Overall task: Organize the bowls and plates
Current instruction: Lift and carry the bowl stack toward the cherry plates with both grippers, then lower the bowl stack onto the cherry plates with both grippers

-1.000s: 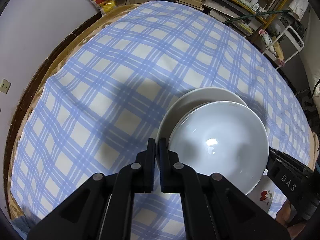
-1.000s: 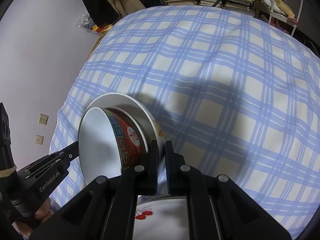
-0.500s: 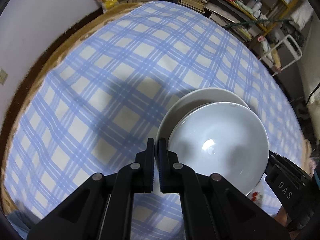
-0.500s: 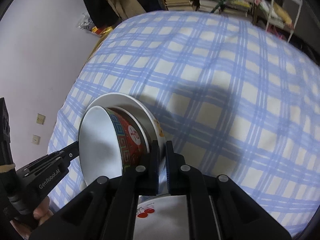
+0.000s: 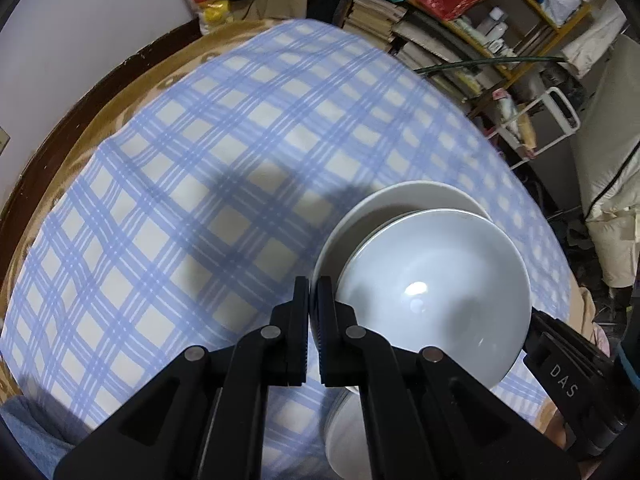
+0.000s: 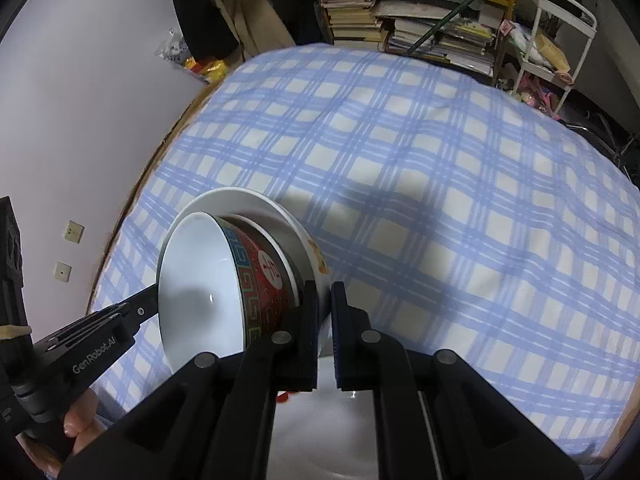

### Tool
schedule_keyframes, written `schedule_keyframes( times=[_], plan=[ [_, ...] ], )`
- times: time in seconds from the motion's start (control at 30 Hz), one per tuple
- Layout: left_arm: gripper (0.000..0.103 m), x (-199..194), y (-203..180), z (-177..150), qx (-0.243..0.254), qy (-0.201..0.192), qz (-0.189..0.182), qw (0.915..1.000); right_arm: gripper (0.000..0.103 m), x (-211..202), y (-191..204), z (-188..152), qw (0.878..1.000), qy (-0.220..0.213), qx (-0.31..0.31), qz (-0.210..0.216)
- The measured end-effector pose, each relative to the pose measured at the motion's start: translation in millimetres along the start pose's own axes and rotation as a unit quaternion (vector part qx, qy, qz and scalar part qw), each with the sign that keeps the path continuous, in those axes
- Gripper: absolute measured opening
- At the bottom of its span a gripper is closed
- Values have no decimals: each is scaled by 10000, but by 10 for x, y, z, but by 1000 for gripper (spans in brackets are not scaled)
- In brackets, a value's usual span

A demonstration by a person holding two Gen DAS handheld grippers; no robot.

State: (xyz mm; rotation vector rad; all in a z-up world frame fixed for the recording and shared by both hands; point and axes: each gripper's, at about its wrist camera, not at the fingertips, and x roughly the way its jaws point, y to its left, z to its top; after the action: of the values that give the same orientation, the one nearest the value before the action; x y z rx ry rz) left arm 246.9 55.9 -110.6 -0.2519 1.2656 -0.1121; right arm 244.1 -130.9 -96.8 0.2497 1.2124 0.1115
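A stack of a white plate (image 5: 416, 196) with a bowl (image 5: 436, 292) nested in it is held in the air between both grippers over a blue checked cloth. The bowl is white inside and red-patterned outside (image 6: 260, 280). My left gripper (image 5: 314, 292) is shut on the plate's rim at its left side. My right gripper (image 6: 325, 300) is shut on the plate's rim (image 6: 240, 196) at the opposite side. Another white dish (image 5: 340, 432) with a cherry print (image 6: 282, 396) lies below the stack on the cloth.
The blue checked cloth (image 5: 200, 184) covers a wide soft surface with a brown edge (image 5: 100, 108). Shelves of books (image 6: 420, 28) and a white cart (image 6: 560, 28) stand beyond its far side. A wall (image 6: 80, 100) is at the left.
Both grippers have lifted the plate and bowl stack higher above the cloth. More of the shelves and room shows beyond the cloth. The grips are unchanged.
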Motion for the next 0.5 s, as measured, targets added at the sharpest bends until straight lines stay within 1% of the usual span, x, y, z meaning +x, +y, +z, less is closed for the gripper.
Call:
schedule_keyframes(
  times=[0.2,0.33,0.5],
  plan=[
    [1,-254,-169,-202,113,-46,-36,9999,10,-324,-115,-188,9998,-101,169,33],
    [1,-314,-276,-375,221,-49,7,9997,10,-453,-191,-349,9998,-61,181,-12],
    [1,-322,-356,-572,212,39,-61,9997,10,-555,-298,-515,9998,-42,195,-67]
  ],
)
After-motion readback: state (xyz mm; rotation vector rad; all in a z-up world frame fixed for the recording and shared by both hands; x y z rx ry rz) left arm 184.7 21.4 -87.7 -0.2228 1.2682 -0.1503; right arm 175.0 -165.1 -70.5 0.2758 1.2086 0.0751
